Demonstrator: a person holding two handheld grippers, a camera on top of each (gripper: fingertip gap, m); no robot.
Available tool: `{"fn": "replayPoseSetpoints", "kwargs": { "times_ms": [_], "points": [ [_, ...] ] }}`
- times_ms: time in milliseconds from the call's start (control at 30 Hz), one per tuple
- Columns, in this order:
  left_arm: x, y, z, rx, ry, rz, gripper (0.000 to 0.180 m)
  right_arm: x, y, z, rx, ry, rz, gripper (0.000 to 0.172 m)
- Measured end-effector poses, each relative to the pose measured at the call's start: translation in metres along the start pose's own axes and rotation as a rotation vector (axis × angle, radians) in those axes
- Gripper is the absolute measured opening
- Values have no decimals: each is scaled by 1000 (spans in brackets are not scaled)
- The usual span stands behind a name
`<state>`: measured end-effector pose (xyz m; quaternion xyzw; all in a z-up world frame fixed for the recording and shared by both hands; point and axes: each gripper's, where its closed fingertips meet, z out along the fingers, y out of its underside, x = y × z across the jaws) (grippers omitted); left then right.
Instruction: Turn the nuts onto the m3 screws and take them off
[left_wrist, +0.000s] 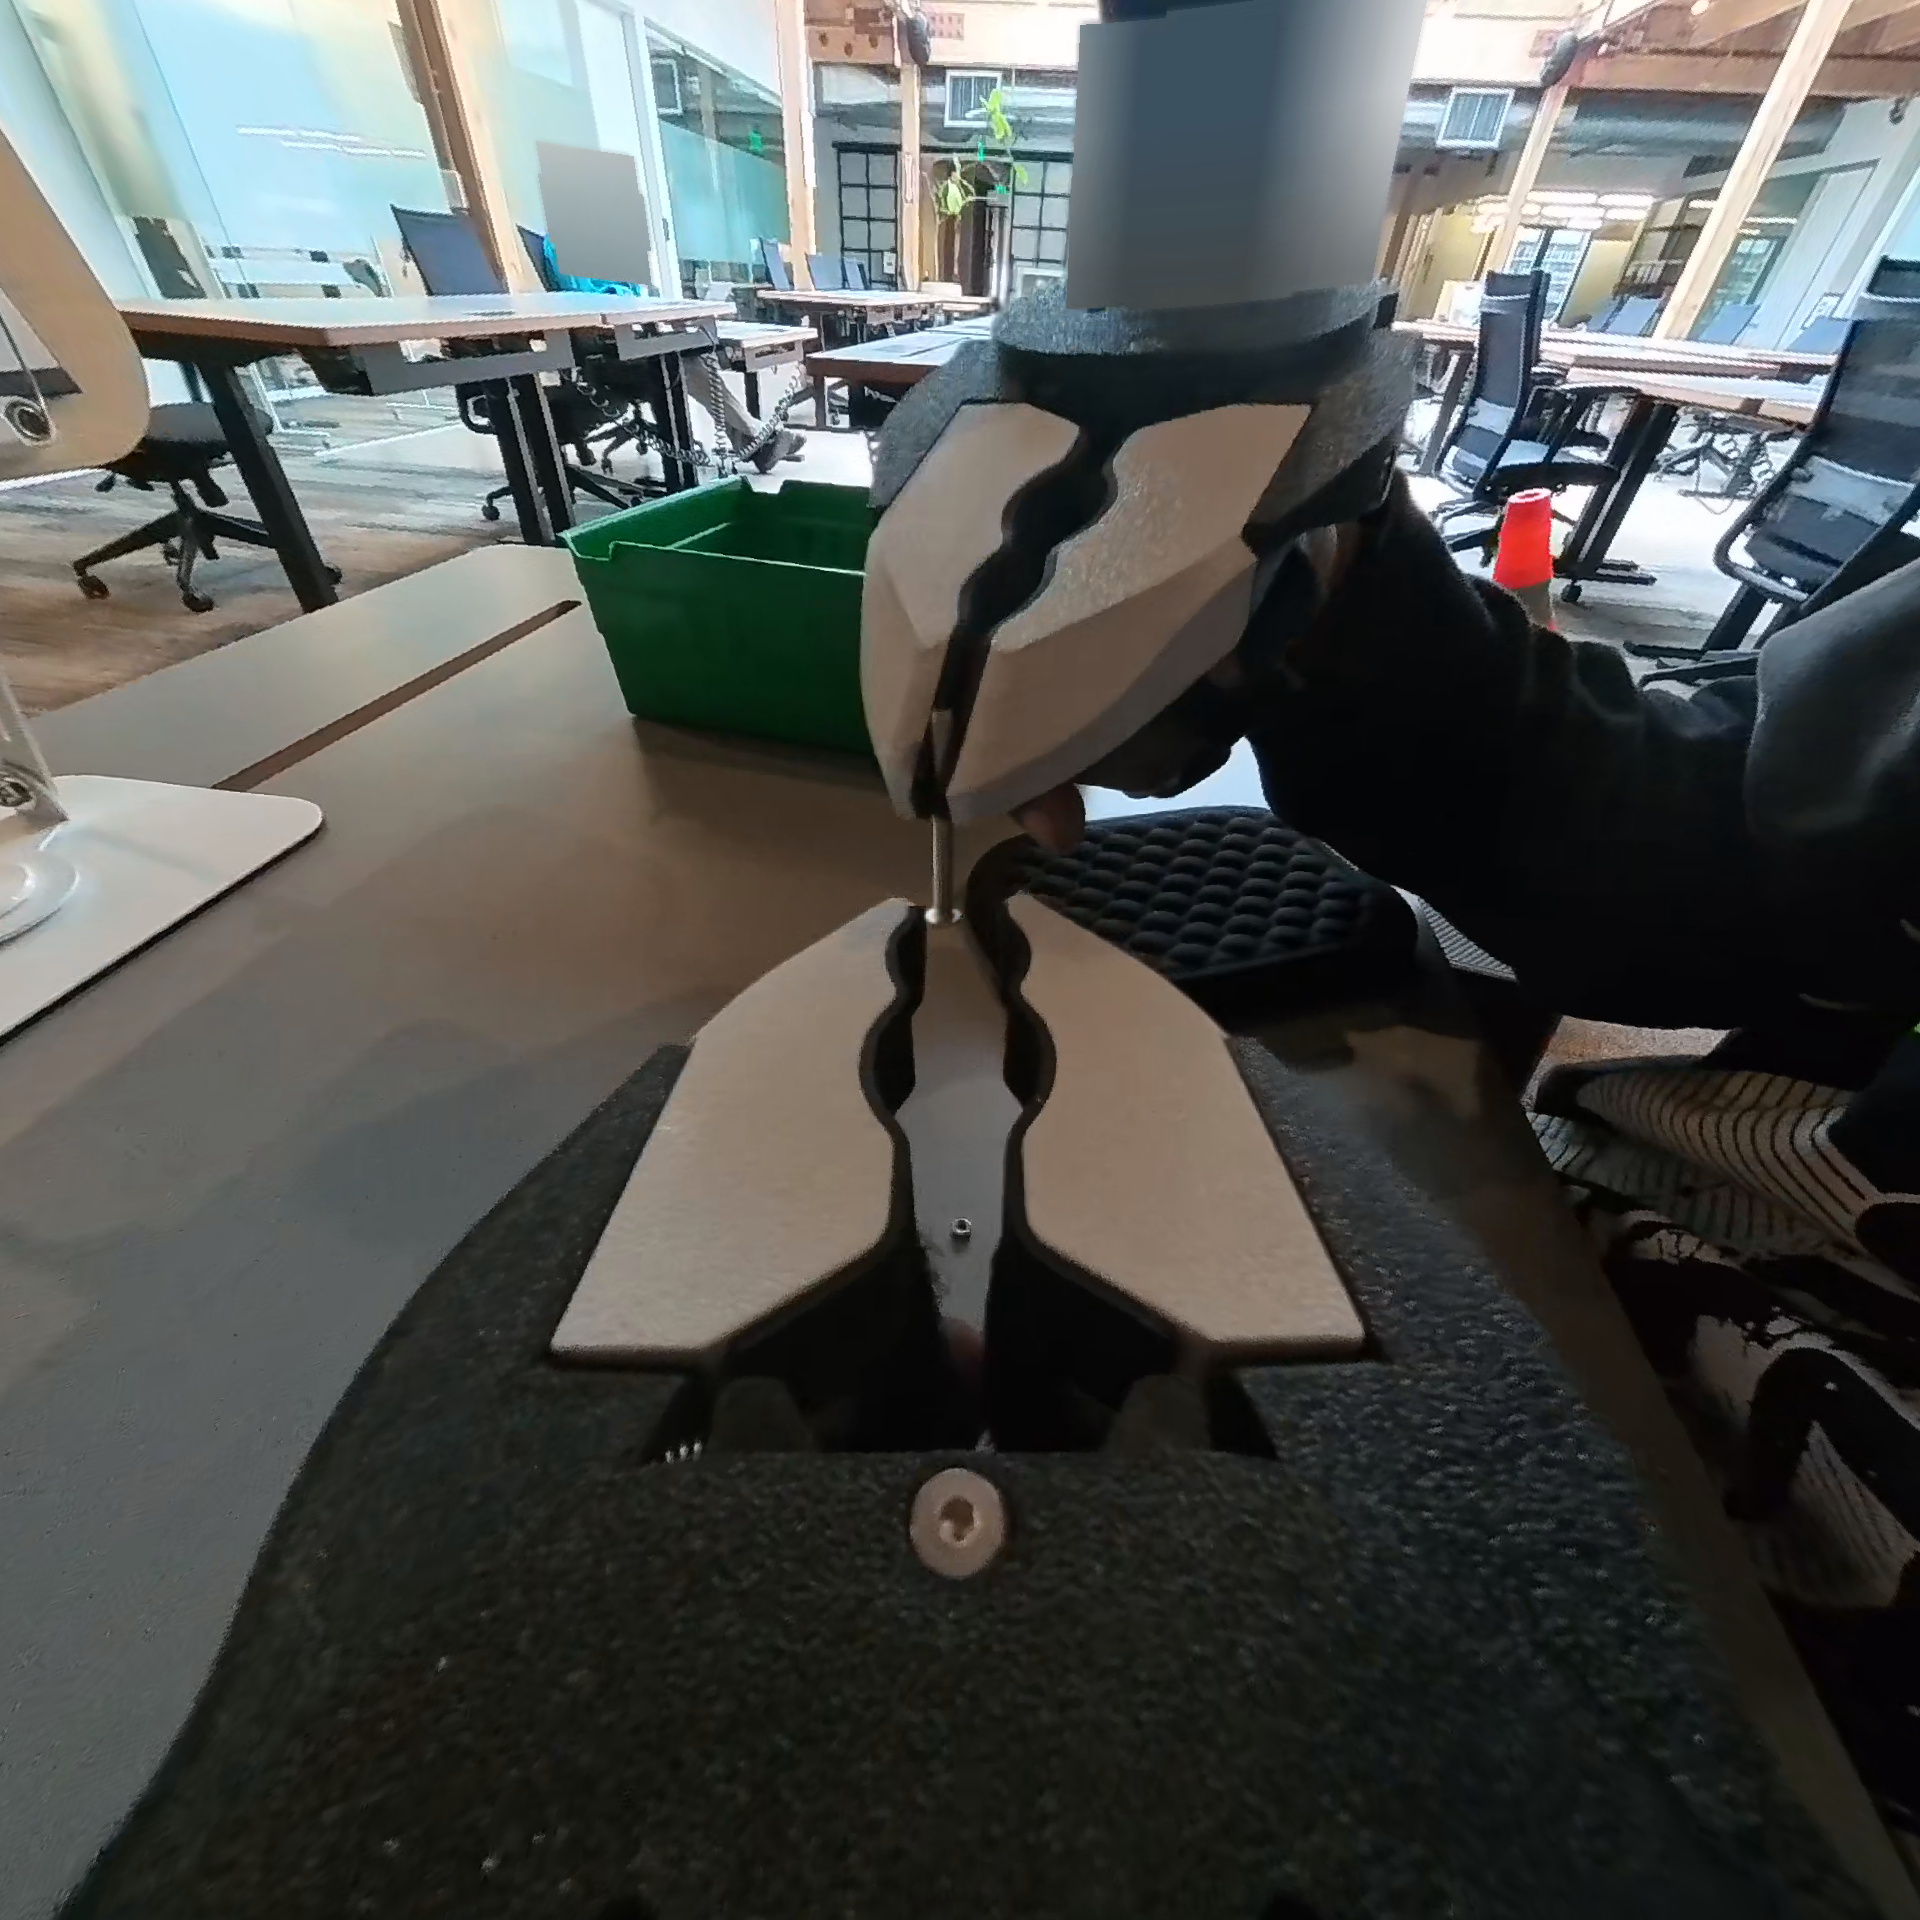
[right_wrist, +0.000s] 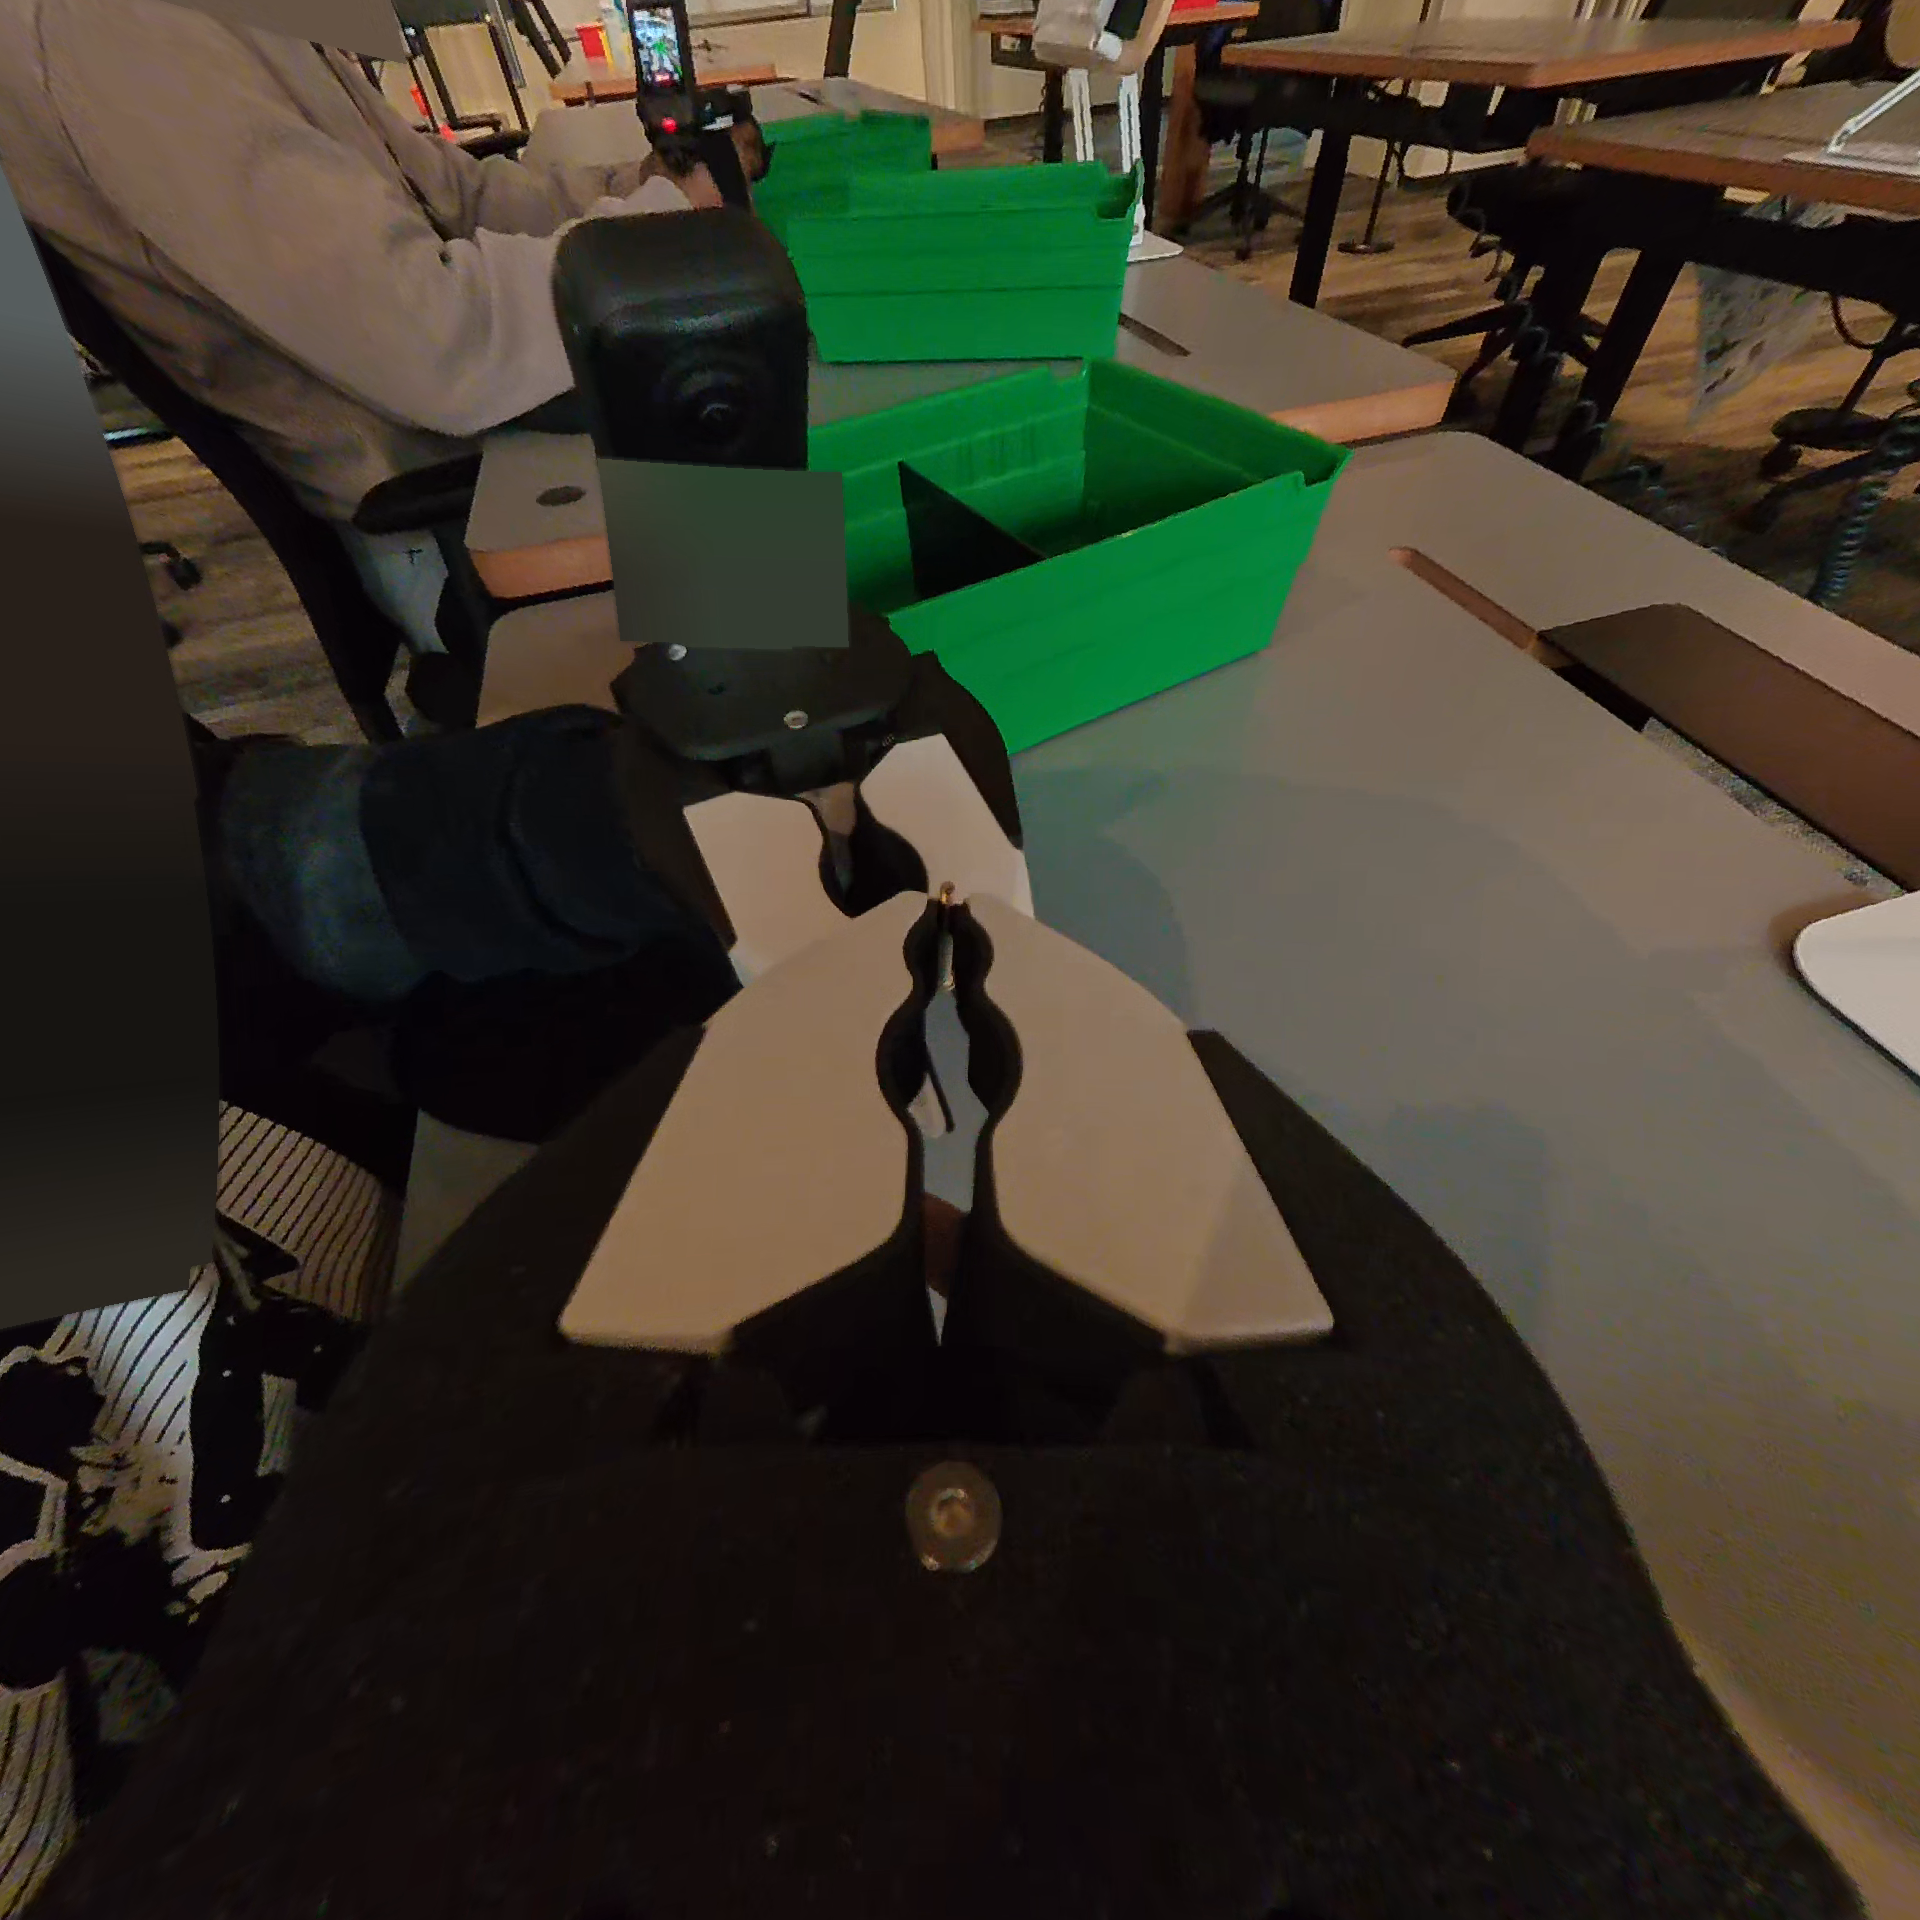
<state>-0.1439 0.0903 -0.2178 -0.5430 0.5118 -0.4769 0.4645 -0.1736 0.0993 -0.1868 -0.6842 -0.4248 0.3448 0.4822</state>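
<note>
Fingers of the right gripper (left_wrist: 932, 800) are pinched on the M3 screw (left_wrist: 941, 868), which hangs head-down from their tips. Left gripper (left_wrist: 948, 920) fingers are spread, with the screw head sitting just between their tips, no clear pad contact. Small nut (left_wrist: 962, 1228) lies on the table (left_wrist: 364, 987) below the left fingers. Green bin (left_wrist: 727, 613) stands beyond both.
</note>
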Motion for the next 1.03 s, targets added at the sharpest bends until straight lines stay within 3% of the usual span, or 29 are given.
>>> {"fn": "replayPoseSetpoints", "kwargs": {
  "times_ms": [567,667,733,867,1033],
  "points": [
    [1,6,1,-27,14,12,2,-2,6,2,-49,-1,-23,1],
    [-1,7,-3,-44,-10,30,1,0,7,-3,-73,15,-69,18],
    [-3,9,-8,-53,-32,36,1,1,18,-12,-167,9,-125,18],
    [-2,18,-21,-68,-80,45,1,-2,72,-25,-532,-109,-238,16],
    [3,30,-33,-59,-110,47,1,5,127,-9,-833,-200,-303,13]
  ]
}}
